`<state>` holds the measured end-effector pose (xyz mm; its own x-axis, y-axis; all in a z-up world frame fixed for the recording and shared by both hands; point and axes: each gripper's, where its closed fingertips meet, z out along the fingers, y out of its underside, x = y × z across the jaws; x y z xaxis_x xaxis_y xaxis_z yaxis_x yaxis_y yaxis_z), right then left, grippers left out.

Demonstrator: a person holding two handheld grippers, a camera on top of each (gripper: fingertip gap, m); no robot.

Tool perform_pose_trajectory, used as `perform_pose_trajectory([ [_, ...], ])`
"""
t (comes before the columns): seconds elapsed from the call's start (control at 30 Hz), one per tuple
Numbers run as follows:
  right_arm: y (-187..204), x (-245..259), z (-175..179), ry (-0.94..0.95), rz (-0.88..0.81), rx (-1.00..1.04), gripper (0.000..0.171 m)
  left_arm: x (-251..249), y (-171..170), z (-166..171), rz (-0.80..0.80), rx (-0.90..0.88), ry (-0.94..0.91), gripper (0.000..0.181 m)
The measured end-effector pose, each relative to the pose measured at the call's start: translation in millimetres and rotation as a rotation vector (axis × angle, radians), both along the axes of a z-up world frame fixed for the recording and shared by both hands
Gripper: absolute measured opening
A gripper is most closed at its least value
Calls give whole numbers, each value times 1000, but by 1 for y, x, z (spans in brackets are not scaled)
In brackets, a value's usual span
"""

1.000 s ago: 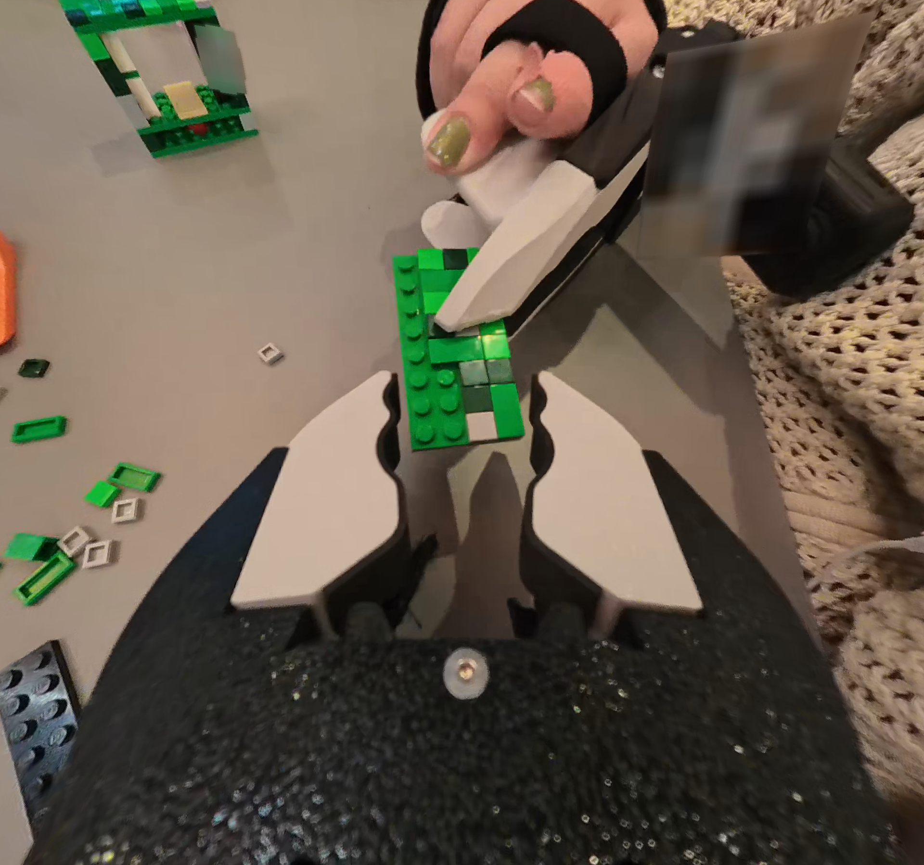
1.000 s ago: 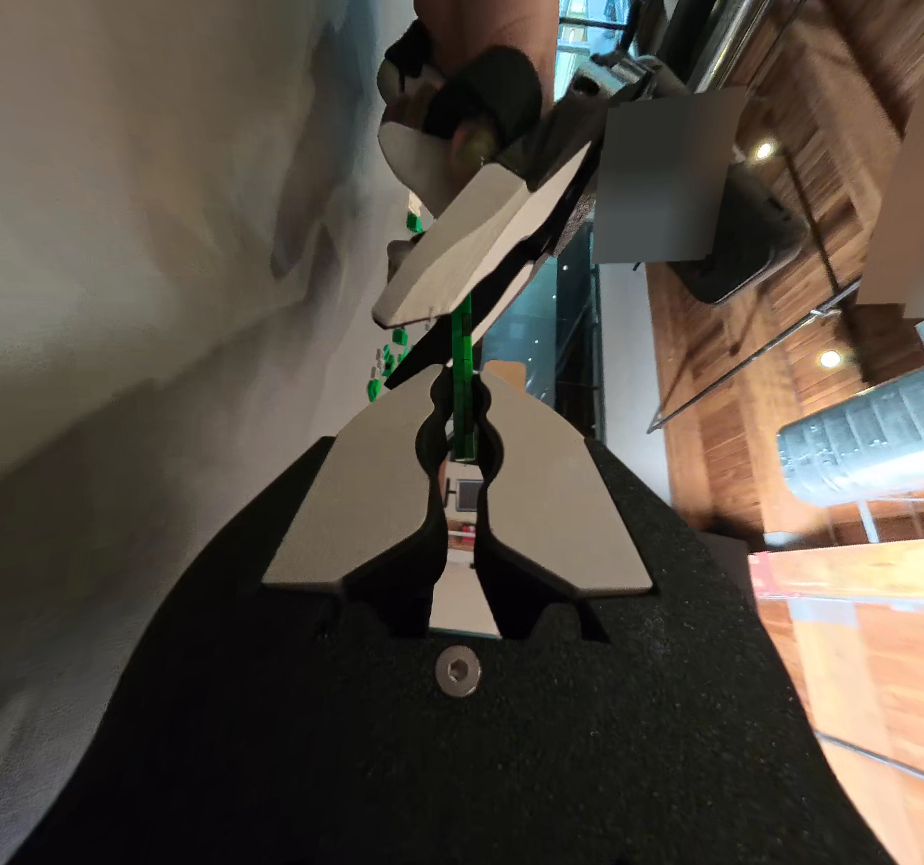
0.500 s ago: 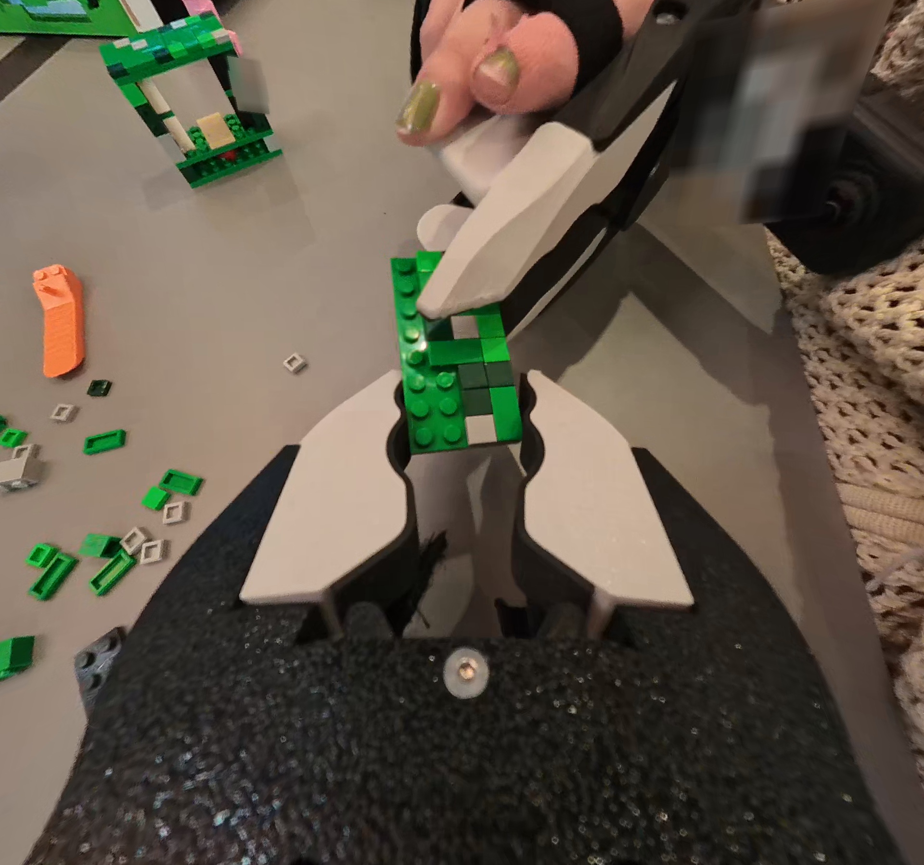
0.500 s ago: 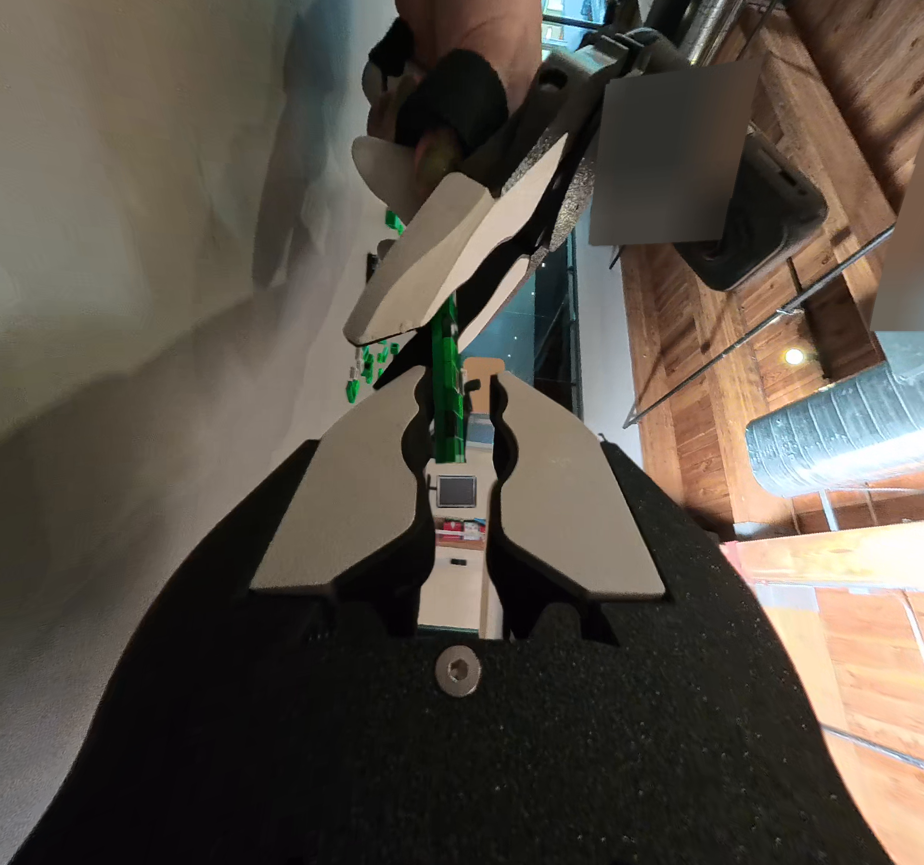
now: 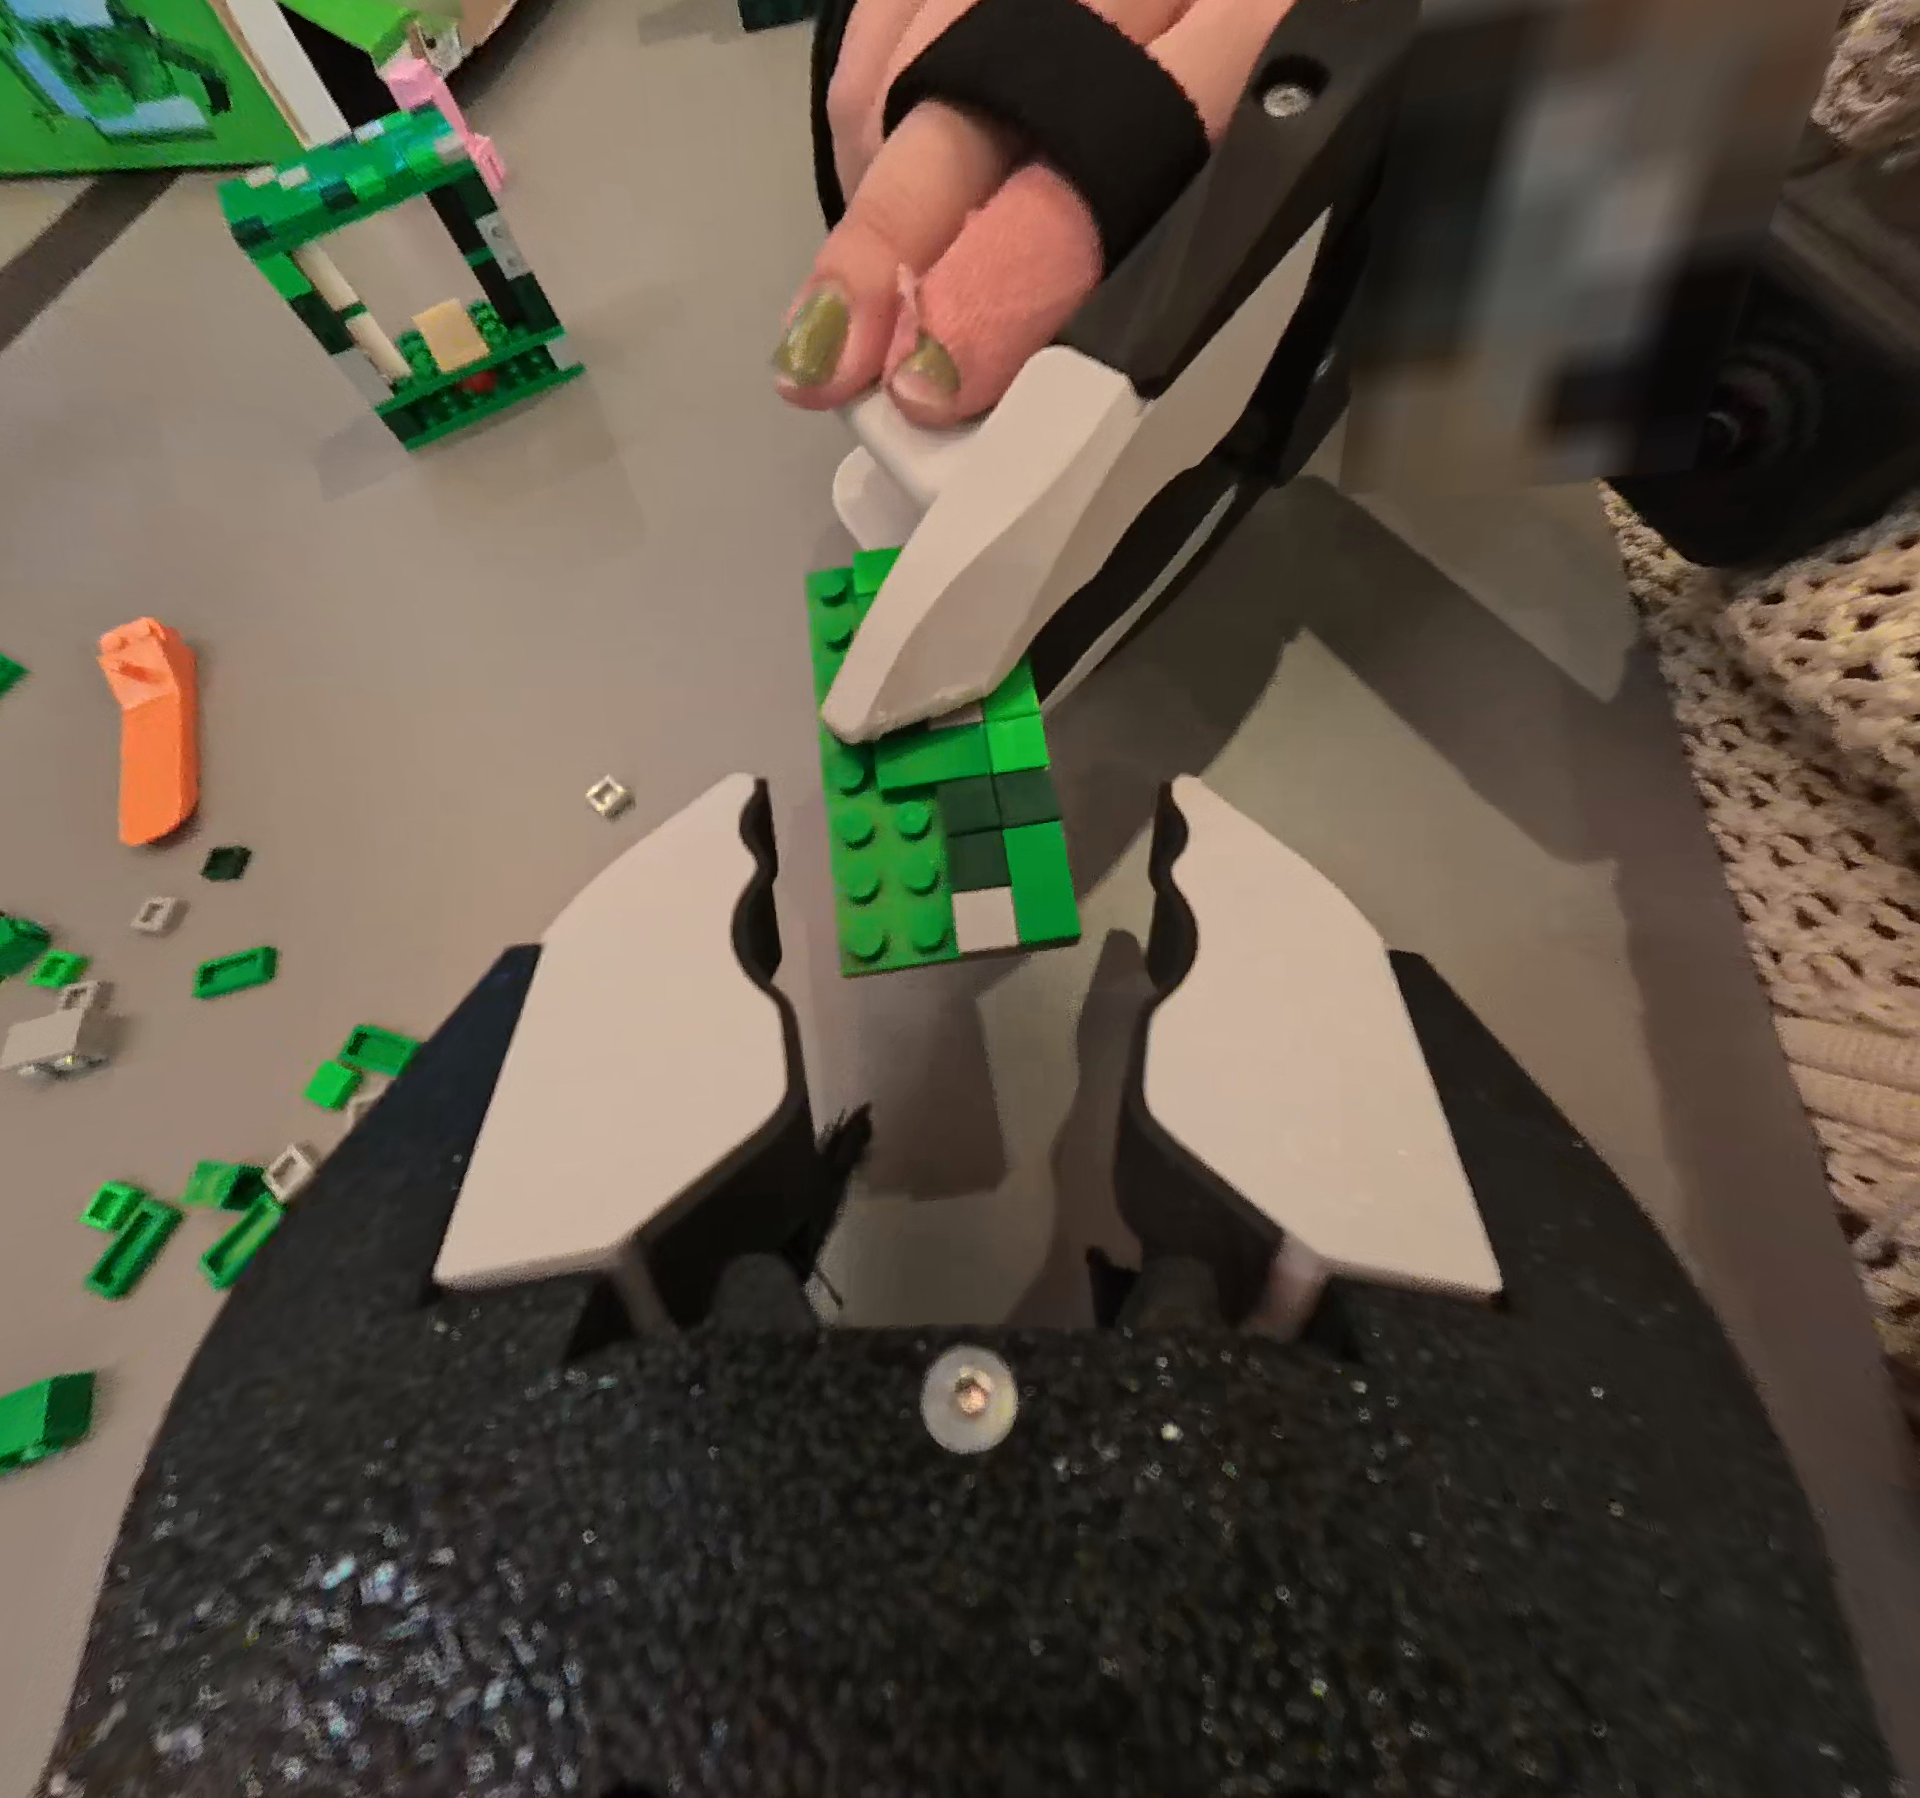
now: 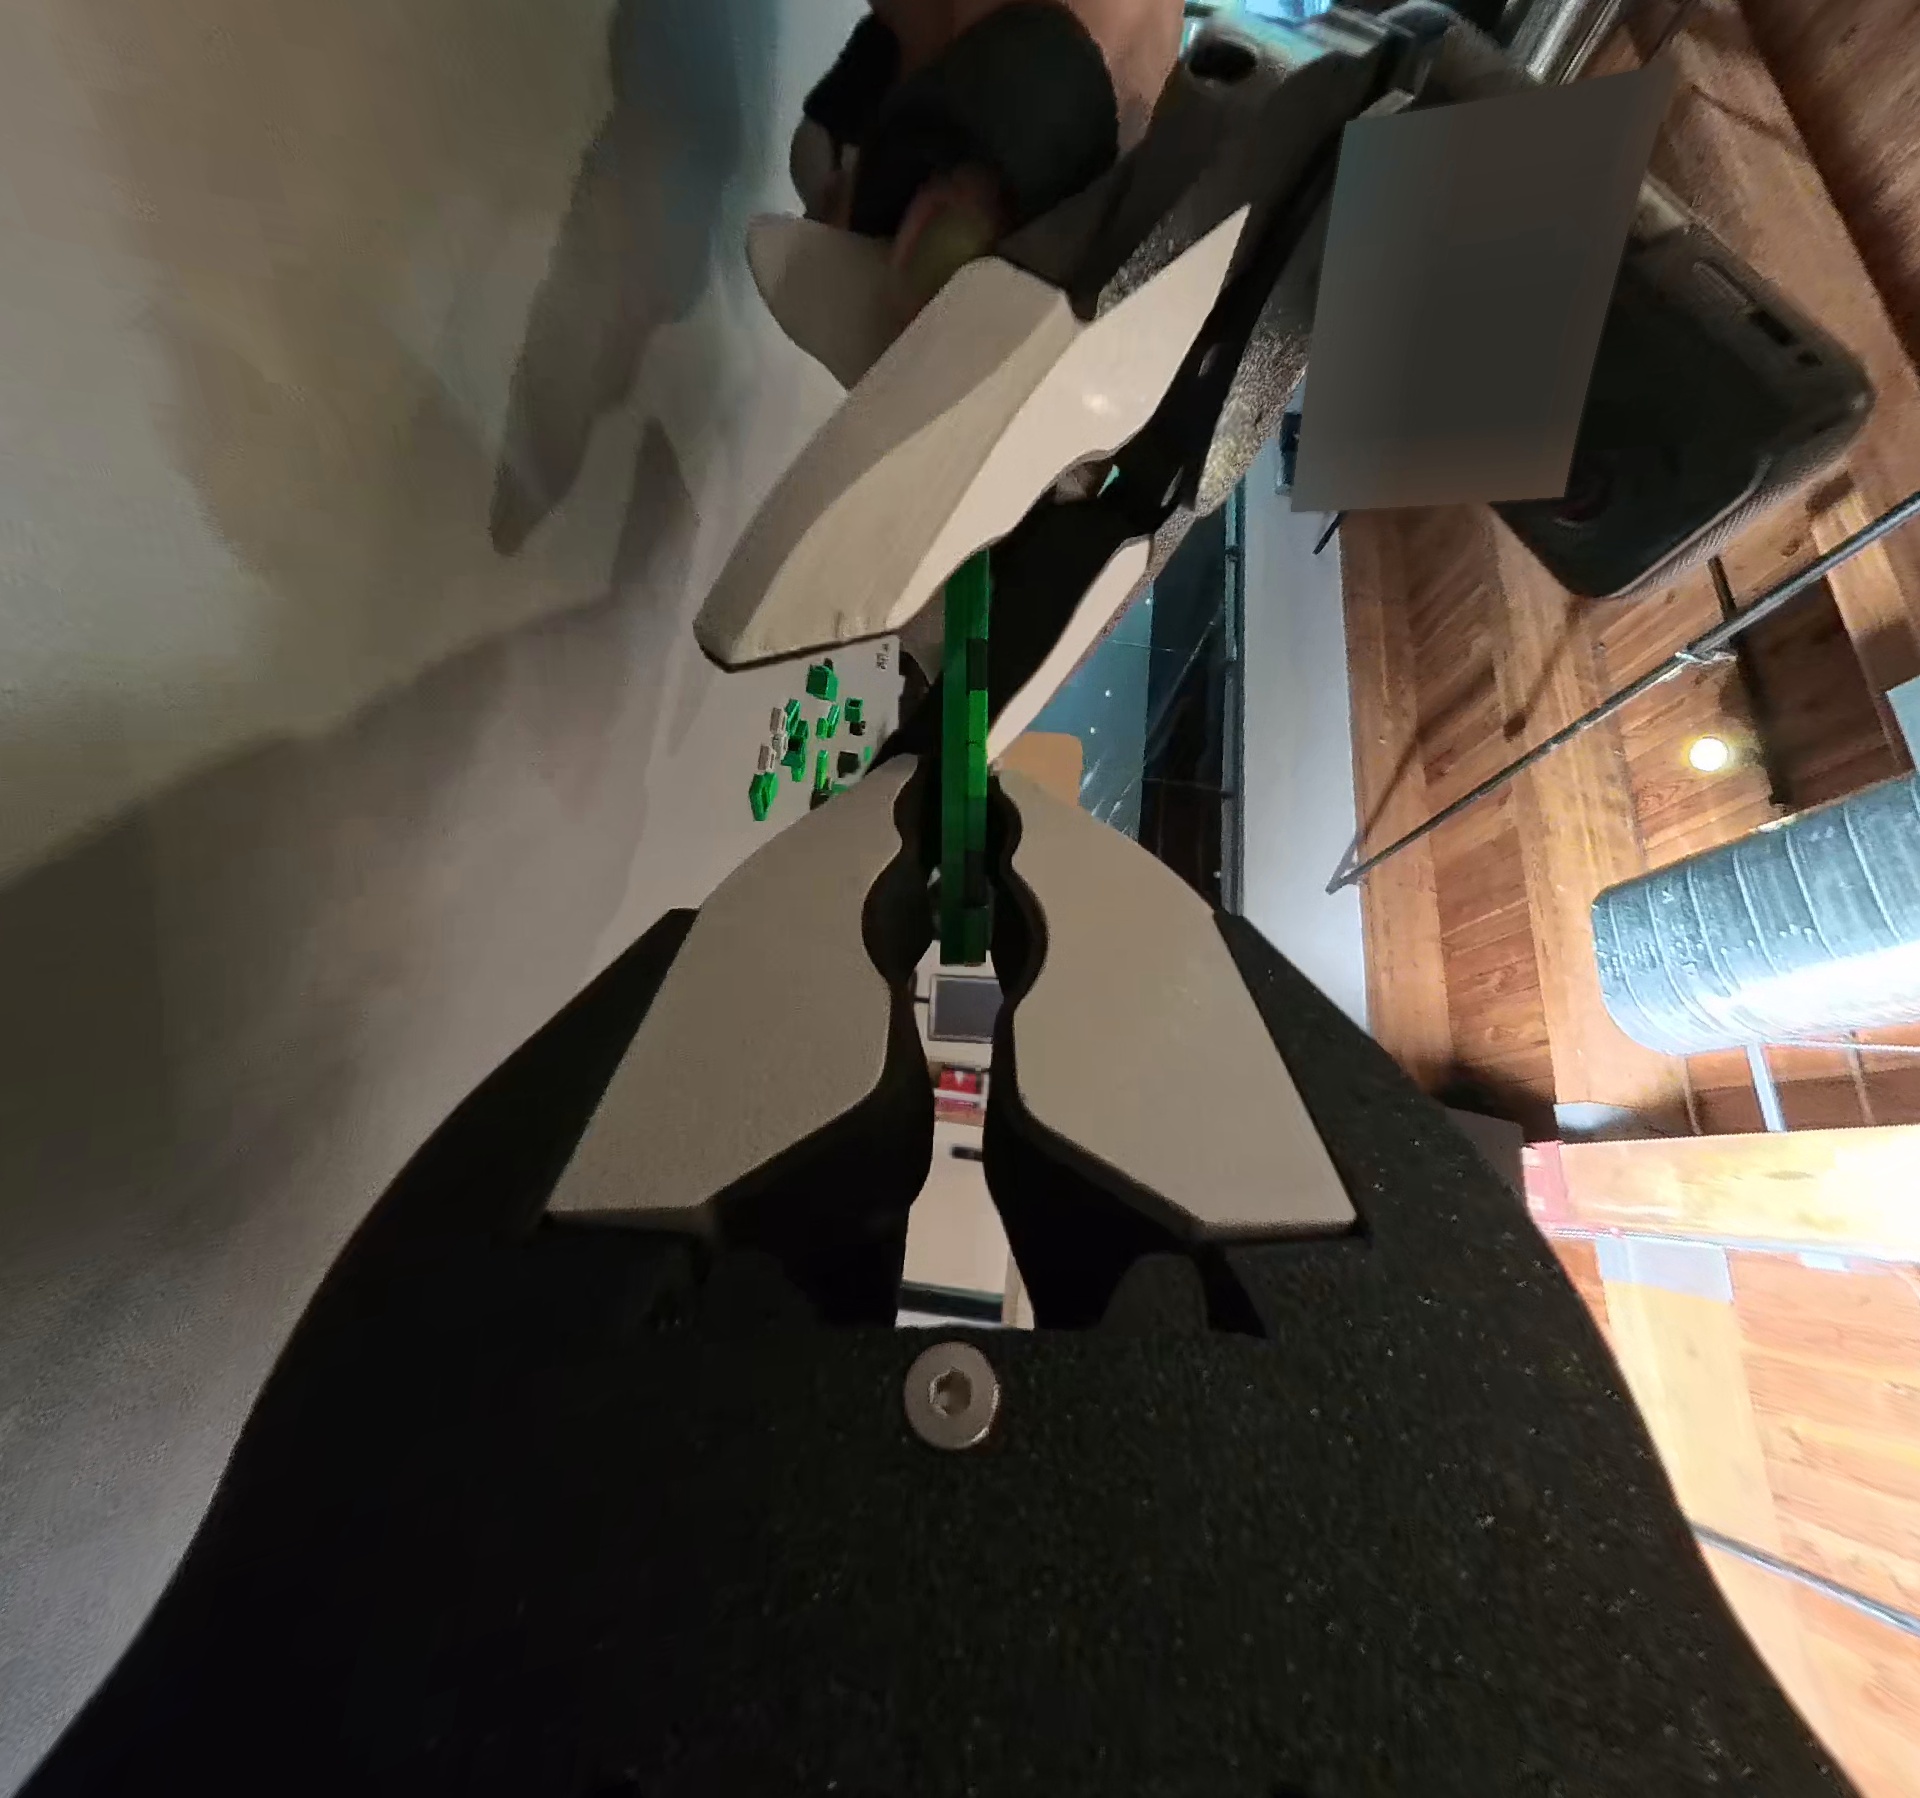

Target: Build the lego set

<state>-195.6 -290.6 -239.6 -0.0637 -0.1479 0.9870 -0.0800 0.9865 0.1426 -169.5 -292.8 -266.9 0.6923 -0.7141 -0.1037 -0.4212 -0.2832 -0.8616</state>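
A green Lego plate (image 5: 935, 855) with studs on its left half and smooth green, dark green and white tiles on its right half is held above the grey table (image 5: 468, 626). My right gripper (image 5: 883, 720) comes in from the upper right, shut on the plate's far half with one finger over the top face. In the right wrist view the plate (image 6: 961, 709) shows edge-on, clamped in my right gripper (image 6: 961, 782). My left gripper (image 5: 964, 803) is open, with a finger on each side of the plate's near end and a gap on both sides.
A partly built green frame model (image 5: 405, 294) and the set's box (image 5: 104, 65) stand at the back left. An orange brick separator (image 5: 151, 740) and several loose small green and grey pieces (image 5: 239, 969) lie at the left. A knitted sleeve (image 5: 1787, 813) is at the right.
Half a second ago my left gripper pinched the plate's side edges while the right gripper's fingers stood slightly apart. Now the right gripper is shut on the plate and the left has opened.
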Motion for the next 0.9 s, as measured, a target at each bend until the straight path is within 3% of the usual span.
perform_pose_trajectory([
  [0.3, 4, -1, 8, 40, -19, 80, 6, -7, 3, 10, 28, 7, -87, 62],
  [0.37, 7, -1, 9, 55, -36, 96, 6, -8, 2, 12, 20, 14, -91, 52],
  [0.4, 6, 0, 9, 58, -36, 96, 7, -7, 1, 14, 9, 30, -89, 38],
  [0.5, 4, 0, 12, 79, -39, 68, 7, -10, 3, 16, 14, 93, -45, 37],
  [0.57, 6, 0, 16, 114, -43, 0, 10, -12, 4, 18, 29, 101, -45, 37],
  [0.63, 22, 0, 19, 111, -109, -122, 46, -19, 6, 17, 52, 106, -17, 37],
  [0.7, 43, 3, 20, 86, -164, -302, 61, -25, 9, 16, 73, 102, -11, 37],
  [0.9, 75, 10, 12, 45, -208, -684, 69, -46, 16, 4, 129, 52, 21, 37],
])
